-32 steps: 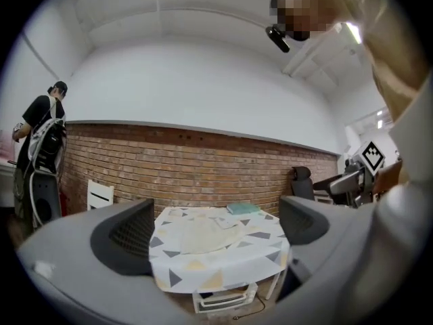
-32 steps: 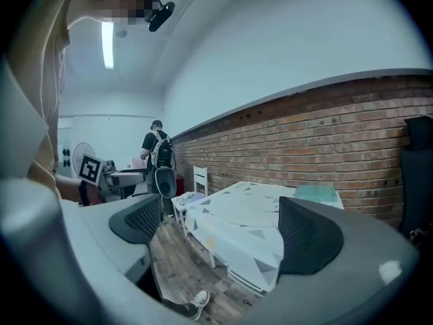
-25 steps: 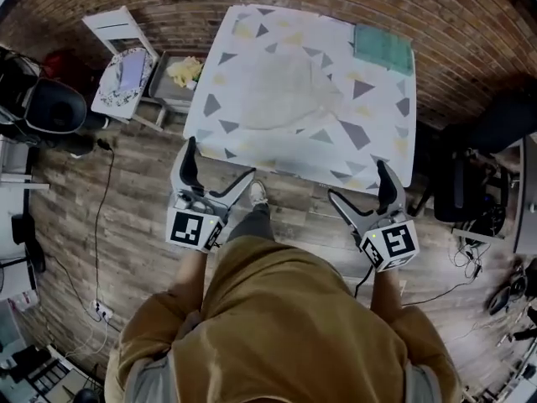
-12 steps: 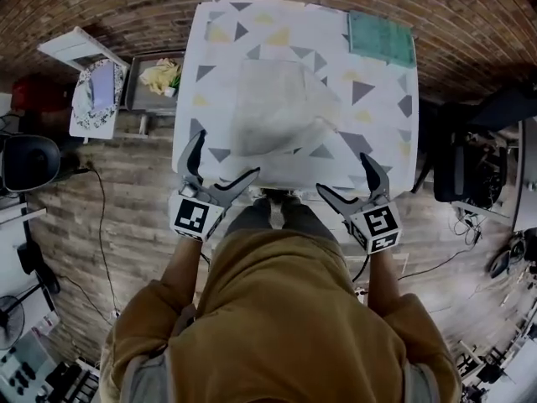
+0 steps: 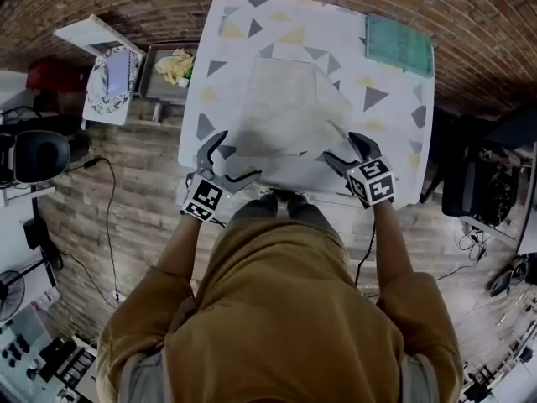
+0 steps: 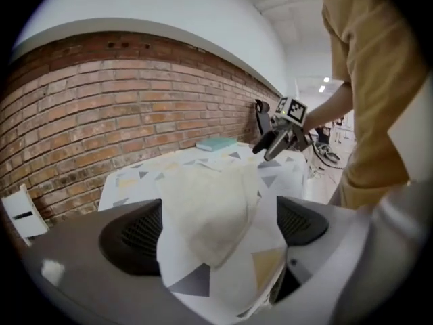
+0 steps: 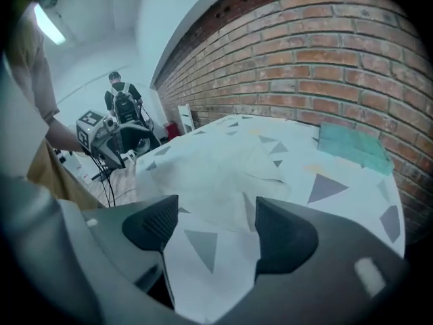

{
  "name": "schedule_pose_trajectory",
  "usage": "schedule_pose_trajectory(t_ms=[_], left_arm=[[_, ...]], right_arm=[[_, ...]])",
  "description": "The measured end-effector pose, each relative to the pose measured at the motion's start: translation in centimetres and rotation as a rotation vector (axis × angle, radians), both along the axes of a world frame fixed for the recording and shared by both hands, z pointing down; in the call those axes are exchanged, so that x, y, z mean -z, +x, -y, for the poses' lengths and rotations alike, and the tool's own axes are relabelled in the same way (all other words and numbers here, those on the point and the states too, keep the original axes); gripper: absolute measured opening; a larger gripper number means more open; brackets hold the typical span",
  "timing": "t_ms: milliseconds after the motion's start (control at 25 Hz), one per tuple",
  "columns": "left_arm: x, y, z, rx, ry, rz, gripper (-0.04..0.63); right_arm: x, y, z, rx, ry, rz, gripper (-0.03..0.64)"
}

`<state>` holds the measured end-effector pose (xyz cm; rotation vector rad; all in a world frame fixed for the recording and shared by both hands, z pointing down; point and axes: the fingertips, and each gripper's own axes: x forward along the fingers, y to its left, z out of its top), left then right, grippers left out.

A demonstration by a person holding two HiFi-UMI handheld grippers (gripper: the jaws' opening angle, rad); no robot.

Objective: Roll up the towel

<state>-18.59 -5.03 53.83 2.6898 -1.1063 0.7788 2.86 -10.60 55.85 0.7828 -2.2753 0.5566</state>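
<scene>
One brick wall (image 5: 126, 2) and a plank floor (image 5: 126, 196) take up the most room, and against the wall stands a table (image 5: 394, 99) under a white cloth printed with grey and yellow triangles. The person (image 5: 277, 309), in a mustard top, stands at the table's near edge with both arms out.

The towel (image 5: 289, 107), pale and nearly the colour of the cloth, lies spread flat in the middle of the table. Its near edge comes close to the table's near edge, and there is a crease along its right side. A folded teal cloth (image 5: 398, 44) sits at the far right corner, well apart from the towel. Beside the table's left end are a low stand (image 5: 159, 82) holding something yellow (image 5: 176, 64) and a white chair (image 5: 105, 36).

The left gripper (image 5: 239, 154) is at the towel's near left corner. Its jaws stand wide apart, and its own view shows that corner of the towel (image 6: 203, 215) lying between them without being pinched. The right gripper (image 5: 339, 146) is at the near right corner. Its jaws have just been closing but remain parted, with bare tablecloth between them and the towel's edge (image 7: 223, 181) just beyond, so it grasps nothing. Whether either gripper touches the fabric cannot be told.
</scene>
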Motion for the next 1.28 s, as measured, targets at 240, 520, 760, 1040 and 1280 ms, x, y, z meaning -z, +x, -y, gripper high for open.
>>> schedule_pose_trajectory(t_ms=[240,520,760,1040,1280], left_arm=[[-4.9,-0.6,-0.7,-0.107,-0.084,0.161,0.354],[-7.9,-1.0,-1.4,-0.265,-0.163,0.292,0.244],[-9.4,-1.1,-2.0,-0.352,-0.180,0.364,0.173],[-9.7,-1.4,-2.3,-0.332,-0.146,0.367,0.071],[-6.7,-1.6,-1.8,-0.296,-0.116,0.282,0.069]], right_arm=[[-3.2,-0.1,1.3,0.027,-0.032,-0.108,0.247],[-5.0,-0.2,1.2,0.042,-0.132,-0.142,0.191],[-4.2,0.4,0.5,-0.003,-0.086,-0.107,0.033],[-2.5,0.7,-2.5,-0.069,0.017,-0.055,0.017],[0.1,1.8,-3.7,-0.179,0.133,-0.005,0.016]])
